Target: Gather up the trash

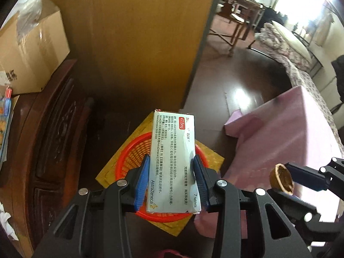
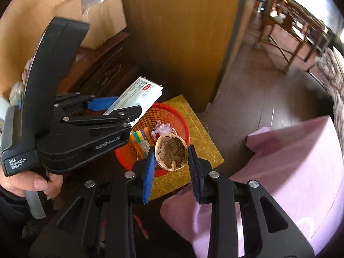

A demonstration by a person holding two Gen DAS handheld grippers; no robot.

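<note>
My left gripper (image 1: 171, 161) is shut on a white medicine box (image 1: 173, 163) and holds it above a red mesh basket (image 1: 129, 161). The box also shows in the right wrist view (image 2: 137, 99), over the basket's (image 2: 178, 116) far left rim. My right gripper (image 2: 171, 150) is shut on a brown walnut half-shell (image 2: 171, 152), held over the basket's near right rim. The shell (image 1: 281, 178) and right gripper (image 1: 288, 177) show at the right in the left wrist view. Wrappers and a crumpled tissue (image 2: 162, 128) lie in the basket.
The basket stands on a yellow board (image 2: 200, 135) on the dark floor. A pink-covered surface (image 2: 290, 161) is at right, a dark carved cabinet (image 1: 53, 133) with a cardboard box (image 1: 32, 53) at left, and a wooden panel (image 1: 133, 43) behind.
</note>
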